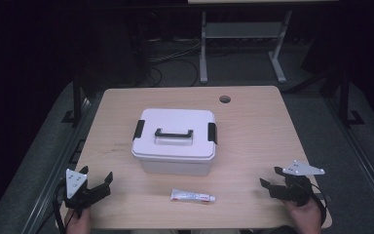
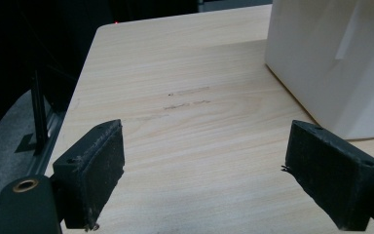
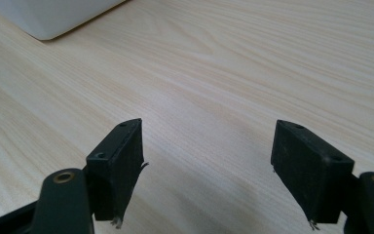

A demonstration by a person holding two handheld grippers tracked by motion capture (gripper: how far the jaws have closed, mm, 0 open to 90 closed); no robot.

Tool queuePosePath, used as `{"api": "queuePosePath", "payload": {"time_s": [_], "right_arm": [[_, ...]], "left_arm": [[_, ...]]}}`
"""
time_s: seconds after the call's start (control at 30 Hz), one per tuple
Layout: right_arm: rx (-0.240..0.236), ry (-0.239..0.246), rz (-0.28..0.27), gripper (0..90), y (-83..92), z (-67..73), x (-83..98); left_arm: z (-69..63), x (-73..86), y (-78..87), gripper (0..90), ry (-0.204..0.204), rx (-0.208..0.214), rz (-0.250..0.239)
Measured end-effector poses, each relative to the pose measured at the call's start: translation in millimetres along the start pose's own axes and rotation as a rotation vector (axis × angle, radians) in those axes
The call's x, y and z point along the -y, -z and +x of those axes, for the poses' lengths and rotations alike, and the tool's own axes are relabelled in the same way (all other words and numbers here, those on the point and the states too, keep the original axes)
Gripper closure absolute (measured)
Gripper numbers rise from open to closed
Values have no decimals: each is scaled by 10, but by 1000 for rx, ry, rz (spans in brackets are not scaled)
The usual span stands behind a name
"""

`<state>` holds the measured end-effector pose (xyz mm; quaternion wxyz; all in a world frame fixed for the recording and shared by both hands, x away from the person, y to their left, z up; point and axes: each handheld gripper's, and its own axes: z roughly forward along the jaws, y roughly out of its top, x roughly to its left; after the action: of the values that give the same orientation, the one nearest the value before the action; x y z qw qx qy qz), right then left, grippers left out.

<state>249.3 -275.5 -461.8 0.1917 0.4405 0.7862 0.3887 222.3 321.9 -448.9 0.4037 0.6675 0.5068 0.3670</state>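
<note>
My left tongs (image 1: 96, 184) rest at the desk's (image 1: 253, 146) seven o'clock corner, jaws spread and empty, angled toward the white box (image 1: 174, 141) at centre. My right tongs (image 1: 271, 179) sit at four o'clock, spread, gripping nothing, pointing left. The tube (image 1: 193, 196) lies flat at six o'clock, between both tongs and just before the box.

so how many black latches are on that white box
2 show. One latch sits on the left end of the lid of the white box, the other latch on the right end, with the black handle between them. The far side is hidden, so more could be there.
</note>
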Motion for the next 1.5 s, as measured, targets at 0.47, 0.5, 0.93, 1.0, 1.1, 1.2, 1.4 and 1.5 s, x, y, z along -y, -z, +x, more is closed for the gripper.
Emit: {"api": "queuePosePath", "payload": {"time_s": [0.47, 0.5, 0.93, 1.0, 1.1, 1.2, 1.4, 1.5], "right_arm": [[2, 7, 12, 250, 23, 11, -58], [0, 16, 20, 250, 21, 15, -61], [10, 101, 70, 236, 126, -28, -252], [3, 101, 82, 235, 131, -59, -288], [-2, 112, 102, 226, 128, -86, -330], [-7, 123, 122, 220, 115, -98, -354], [-15, 224, 174, 222, 65, -127, -464], [-23, 255, 195, 221, 54, -152, -515]], "left_arm": [[61, 24, 28, 136, 18, -4, -9], [63, 21, 35, 136, 25, -6, -15], [57, 30, 35, 135, 17, -13, -26], [58, 30, 39, 135, 18, -15, -26], [65, 31, 41, 135, 21, -17, -28], [70, 32, 41, 135, 20, -18, -28], [85, 36, 31, 135, 26, -20, -26], [87, 34, 33, 135, 25, -21, -28]]}}
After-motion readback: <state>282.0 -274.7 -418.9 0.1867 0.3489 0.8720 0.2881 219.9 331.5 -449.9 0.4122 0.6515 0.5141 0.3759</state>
